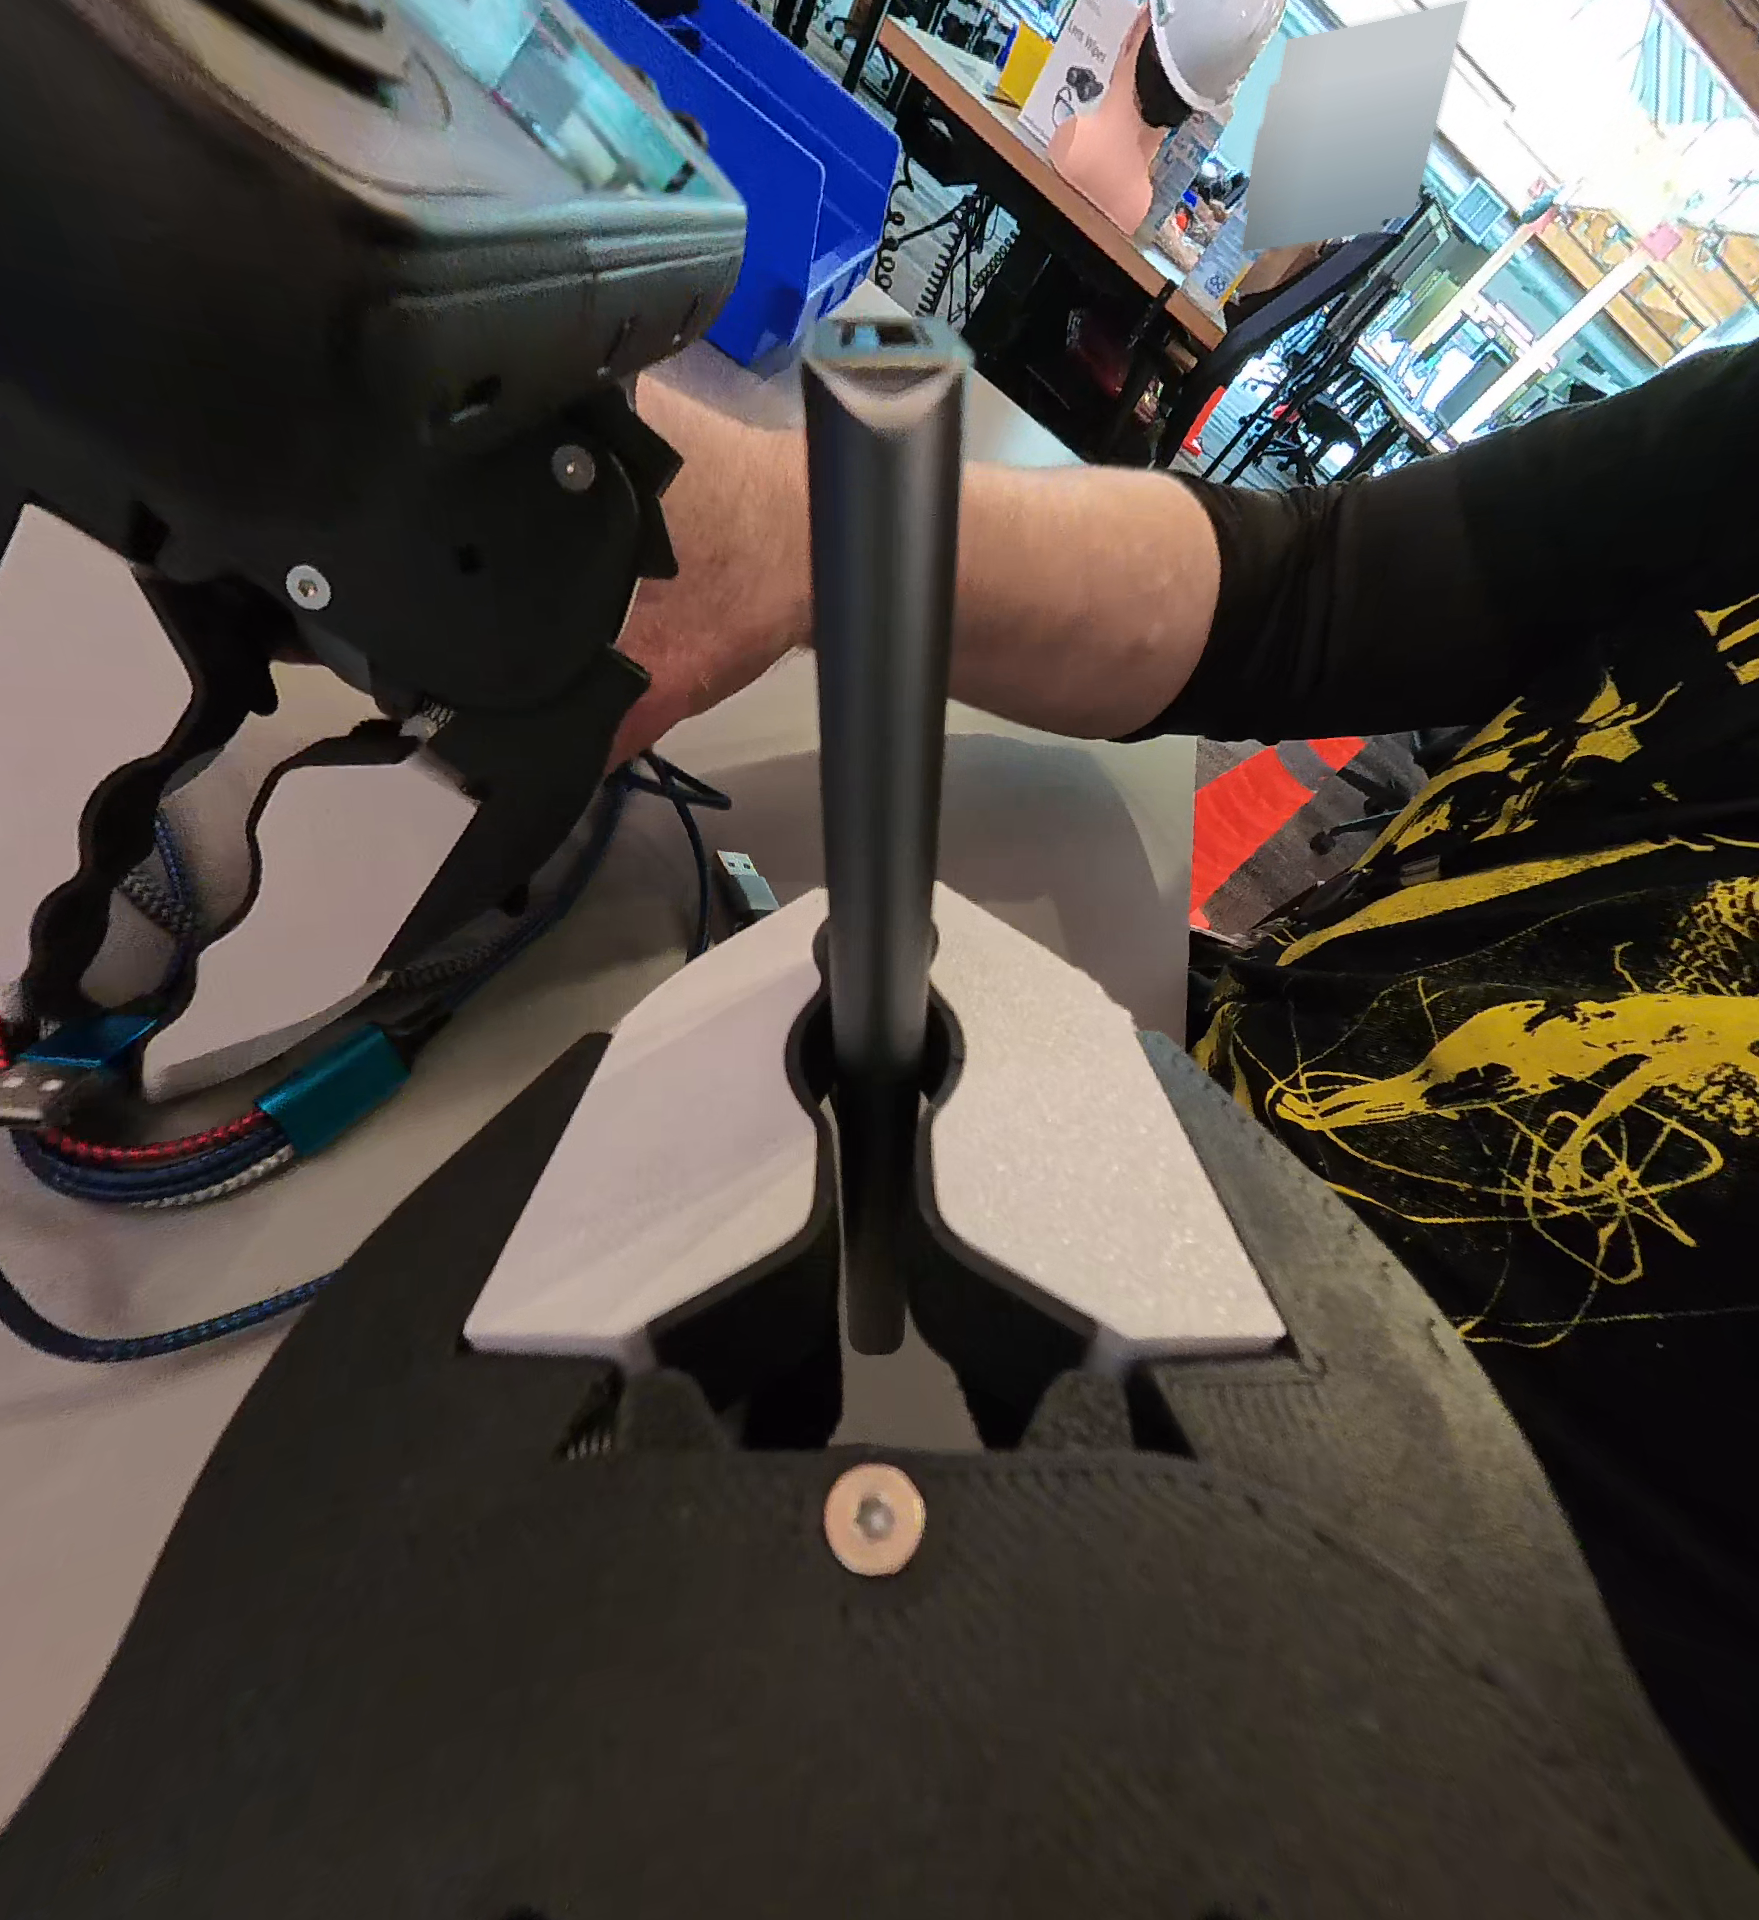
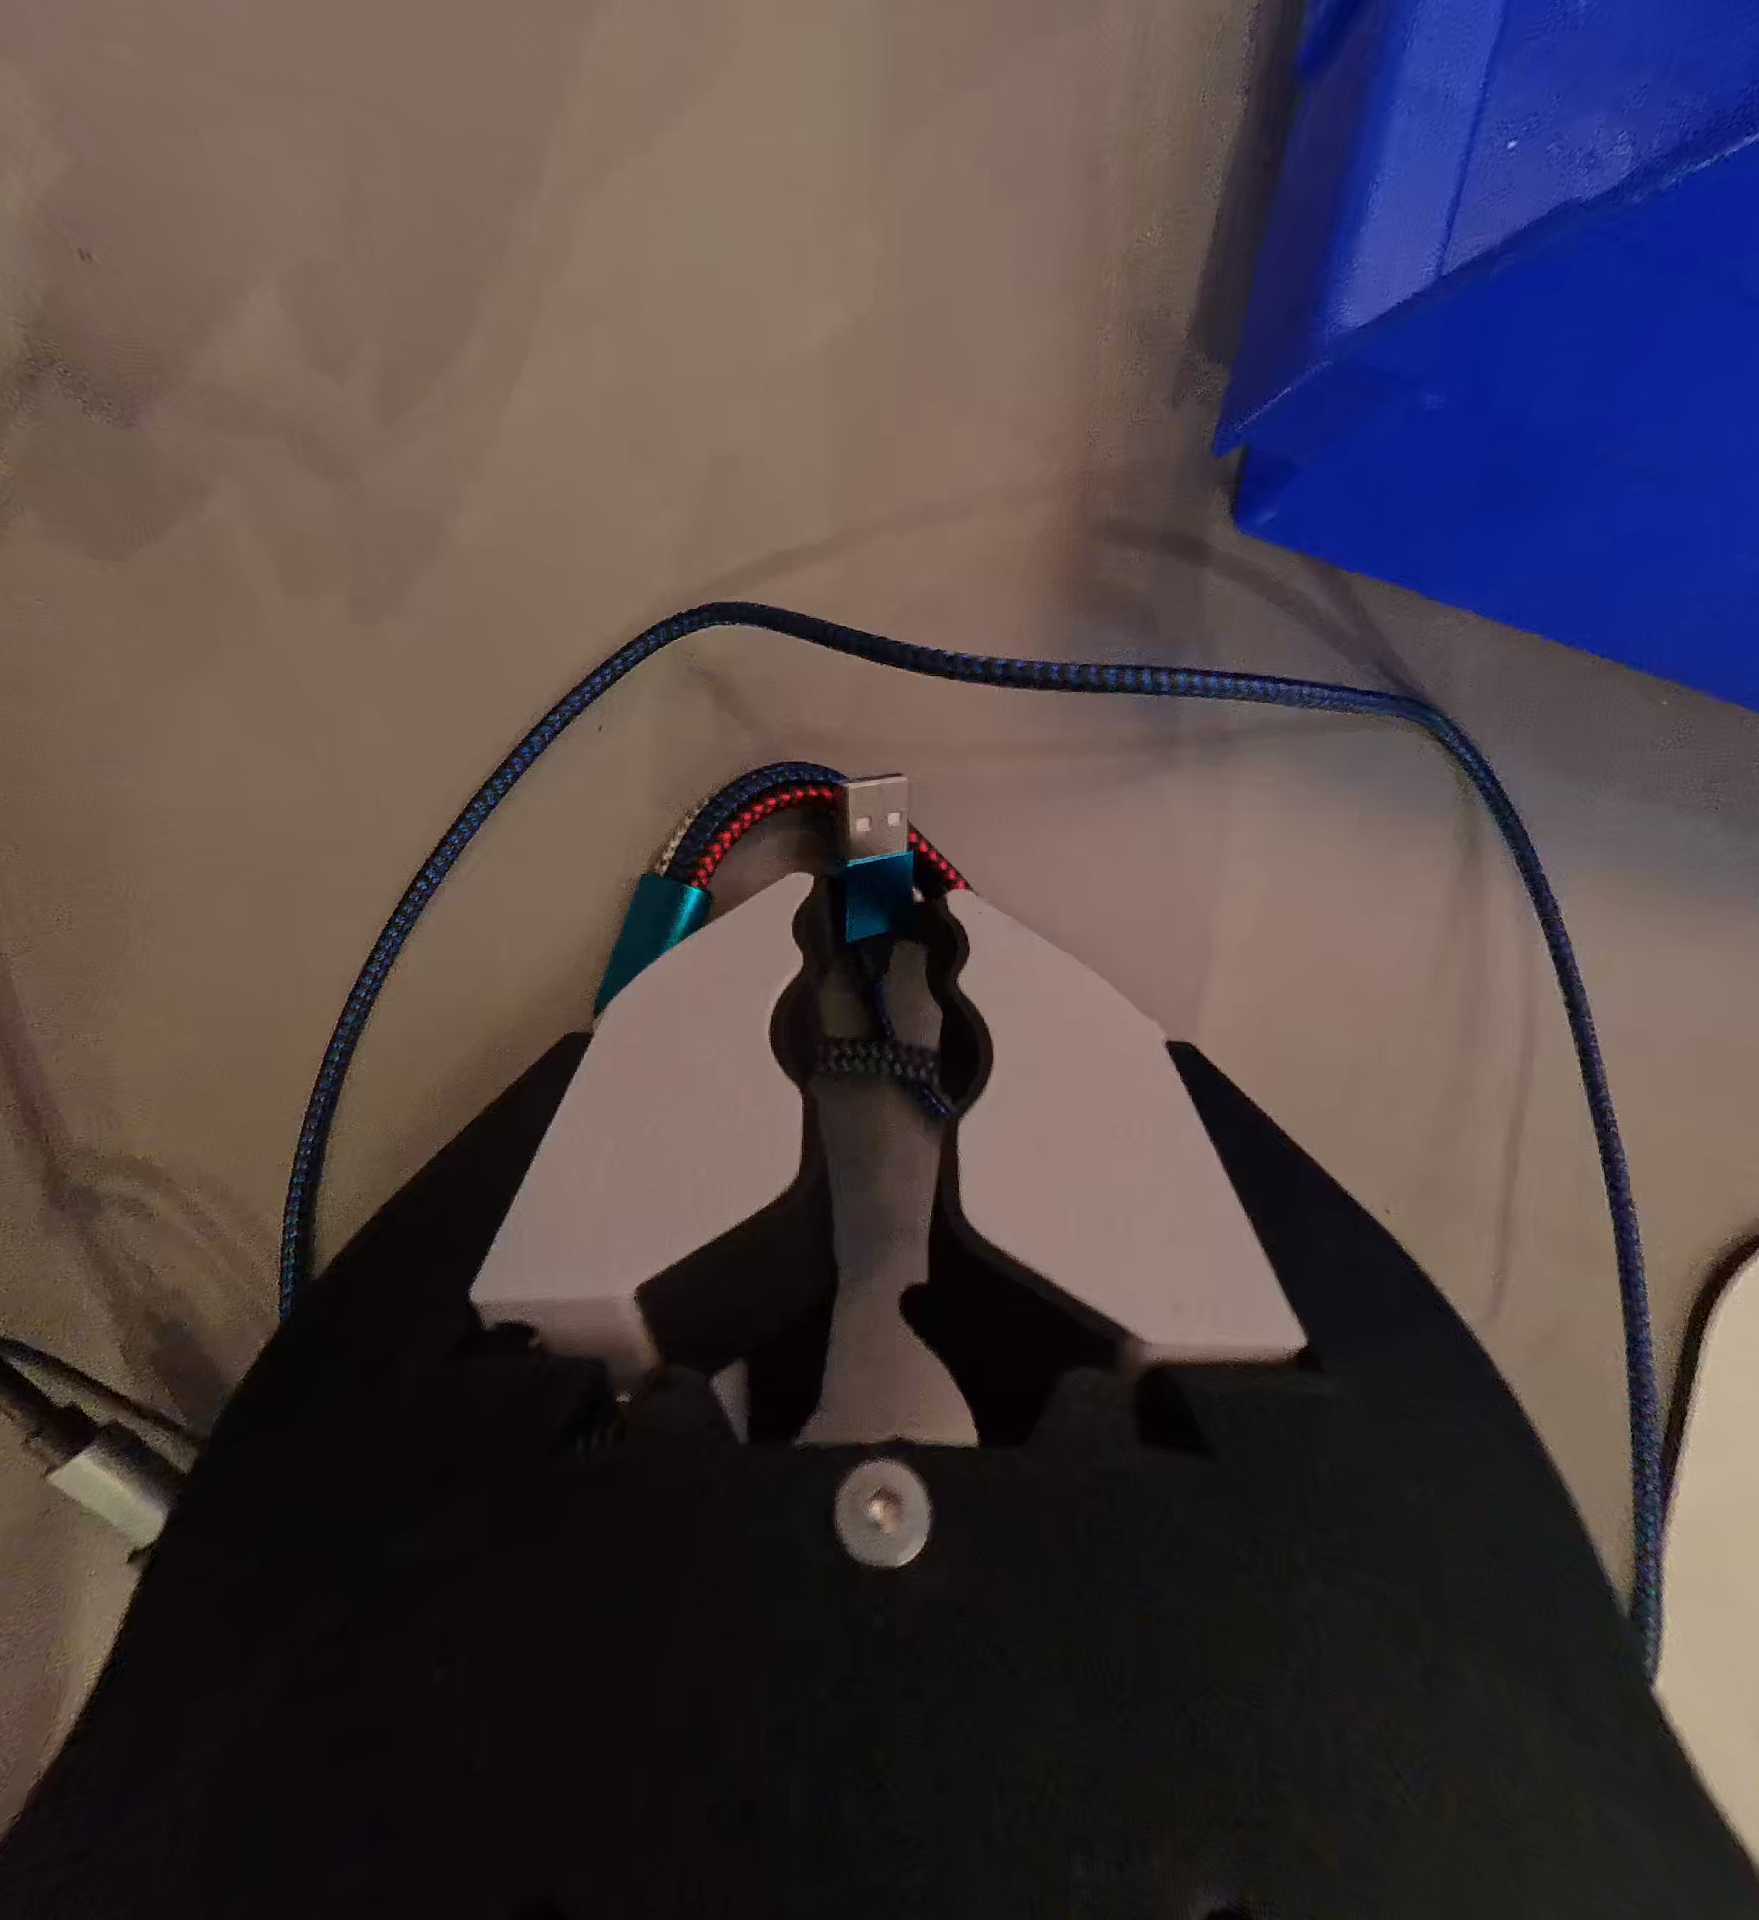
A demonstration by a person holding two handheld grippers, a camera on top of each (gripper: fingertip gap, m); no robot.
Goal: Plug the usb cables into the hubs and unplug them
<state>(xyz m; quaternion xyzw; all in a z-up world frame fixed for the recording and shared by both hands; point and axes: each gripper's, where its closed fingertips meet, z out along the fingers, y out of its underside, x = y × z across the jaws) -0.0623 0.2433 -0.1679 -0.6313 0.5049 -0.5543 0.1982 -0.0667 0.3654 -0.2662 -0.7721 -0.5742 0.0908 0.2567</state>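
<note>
Two grippers (image 1: 880, 997) (image 2: 880, 914), one hub (image 1: 880, 644) (upright).

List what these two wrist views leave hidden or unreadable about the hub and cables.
- Hub, left wrist view: its side ports face away; only one end port shows.
- Blue cable, right wrist view: its far end is cut off by the frame's edge.
- Bundled cables: their run is hidden under the right gripper.

my right gripper (image 2: 880, 914) hides most of the cable bundle (image 2: 750, 821); the blue bin (image 2: 1581, 416) is probably cut off.

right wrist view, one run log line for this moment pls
left claw: clamped on dark hub | right claw: around teal usb plug | plug: not inserted
</note>
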